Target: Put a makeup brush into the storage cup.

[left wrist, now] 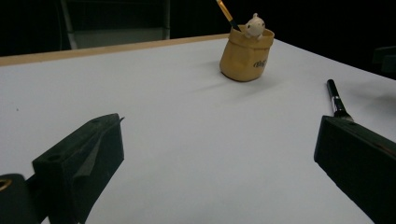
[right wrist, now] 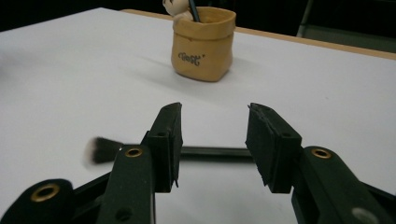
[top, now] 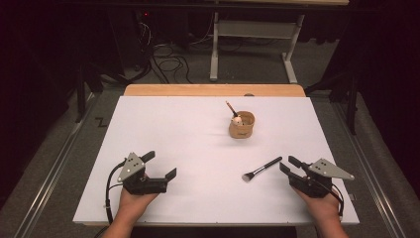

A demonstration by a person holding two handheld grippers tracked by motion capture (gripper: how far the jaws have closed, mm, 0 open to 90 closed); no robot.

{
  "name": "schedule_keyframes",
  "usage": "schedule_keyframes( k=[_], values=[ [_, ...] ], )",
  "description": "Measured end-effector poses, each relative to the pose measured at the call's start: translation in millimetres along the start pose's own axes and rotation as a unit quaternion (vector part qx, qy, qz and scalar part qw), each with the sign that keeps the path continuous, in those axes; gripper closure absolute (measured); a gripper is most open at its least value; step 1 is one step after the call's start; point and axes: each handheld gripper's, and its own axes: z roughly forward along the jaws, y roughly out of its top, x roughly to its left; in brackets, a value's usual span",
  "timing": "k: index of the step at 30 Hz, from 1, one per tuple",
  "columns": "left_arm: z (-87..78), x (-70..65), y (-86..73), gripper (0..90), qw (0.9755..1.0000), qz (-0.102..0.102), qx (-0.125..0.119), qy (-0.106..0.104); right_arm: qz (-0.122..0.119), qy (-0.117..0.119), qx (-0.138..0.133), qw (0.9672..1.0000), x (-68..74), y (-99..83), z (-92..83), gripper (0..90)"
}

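Makeup brush lies flat on the white table, just ahead of the right gripper; in the right gripper view its black handle runs crosswise beyond the two fingers, bristles out past the left one. Those fingers stand partly apart with nothing between them. The left gripper has its fingers spread wide and bare. Farther beyond both sits a tan pouch-shaped holder with a pencil in it.
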Motion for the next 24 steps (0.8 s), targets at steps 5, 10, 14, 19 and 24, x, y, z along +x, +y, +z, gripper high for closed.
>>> schedule_keyframes(
  k=[5,10,14,19,24],
  values=[
    [-2.0,-1.1,-2.3,2.4,1.0000,0.002,-0.001,0.004,0.017,-0.003,0.000,0.9998,-0.9,-9.5,-16.5,49.9],
    [-0.5,-1.2,-1.8,2.0,1.0000,0.008,-0.001,0.004,0.016,-0.008,-0.005,0.9998,3.2,-8.8,-17.2,44.0],
    [-1.0,-1.2,-1.1,2.0,1.0000,0.007,-0.004,0.002,0.017,-0.007,0.001,0.9998,3.3,-10.6,-14.6,38.8],
    [0.5,-1.3,-1.2,2.0,1.0000,0.004,-0.004,-0.001,0.024,-0.007,0.017,0.9996,-0.1,-10.1,-13.2,32.1],
    [1.5,-1.0,-1.1,2.0,1.0000,0.003,-0.004,-0.006,0.030,0.002,0.057,0.9979,-0.9,-2.7,-7.0,31.6]
  ],
)
